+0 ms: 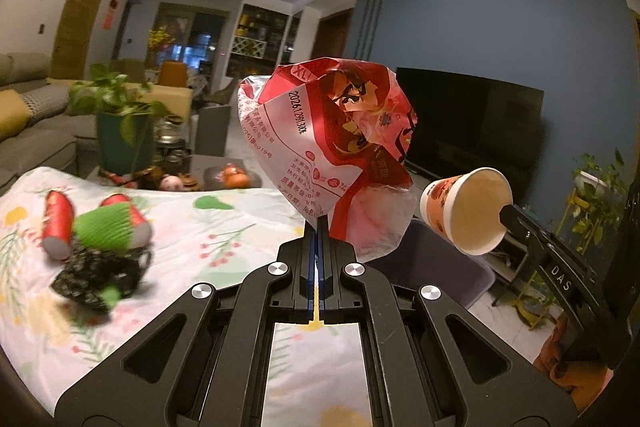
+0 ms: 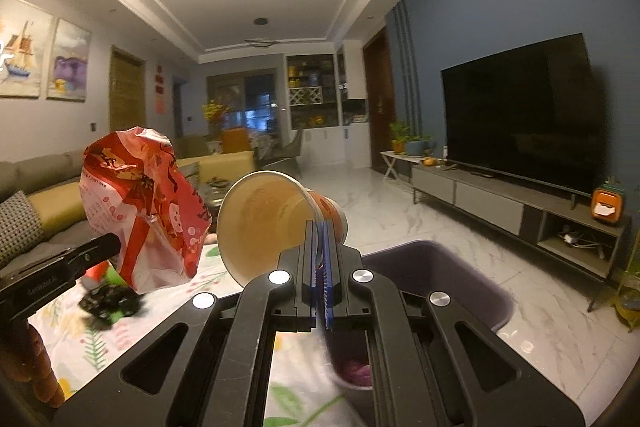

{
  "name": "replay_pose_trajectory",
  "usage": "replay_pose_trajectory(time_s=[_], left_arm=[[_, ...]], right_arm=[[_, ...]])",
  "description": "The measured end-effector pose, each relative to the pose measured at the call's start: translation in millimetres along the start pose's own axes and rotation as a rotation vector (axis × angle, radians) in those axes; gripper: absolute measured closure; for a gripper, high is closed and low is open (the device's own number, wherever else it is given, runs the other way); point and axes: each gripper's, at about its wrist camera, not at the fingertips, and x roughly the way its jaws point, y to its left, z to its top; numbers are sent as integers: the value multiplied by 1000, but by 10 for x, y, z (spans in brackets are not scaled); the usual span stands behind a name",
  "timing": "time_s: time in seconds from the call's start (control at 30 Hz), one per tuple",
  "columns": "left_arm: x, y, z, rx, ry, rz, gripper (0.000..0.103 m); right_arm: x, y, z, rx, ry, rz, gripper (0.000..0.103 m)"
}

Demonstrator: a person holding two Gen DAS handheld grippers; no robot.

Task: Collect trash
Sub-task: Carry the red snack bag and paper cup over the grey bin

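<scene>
A: Here, what does each gripper carry?

B: The left gripper has its jaws pressed together on the lower edge of a crumpled red-and-white wrapper, which stands up above the fingertips. The right gripper pinches the rim of an orange paper cup, tilted on its side with its open mouth facing the camera.

A: Where do these two items sit in the scene?

B: Both are raised above the right edge of a table with a floral cloth. The cup is just right of the wrapper, apart from it. A dark purple bin stands beside the table, below and beyond the cup; something pink lies at its bottom.

A: What remains on the cloth?

B: At left lie two red paper cups on their sides, a green ribbed sleeve between them, and a black crumpled bag nearer the camera, blurred.

A: And what surrounds or obstructs the view?

B: A potted plant and small ornaments stand beyond the table, a sofa at far left, a television on a low console at right. In the right wrist view the wrapper hides most of the items on the cloth
</scene>
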Motion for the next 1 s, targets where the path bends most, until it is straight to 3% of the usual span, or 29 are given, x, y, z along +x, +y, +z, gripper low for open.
replay_pose_trajectory(time_s=[0.43, 1.0], left_arm=[[523, -524, -11, 59, 45, -81, 103], [929, -741, -134, 86, 90, -93, 103]], right_arm=[[140, -445, -12, 14, 12, -131, 99], [229, -372, -80, 33, 29, -170, 99]])
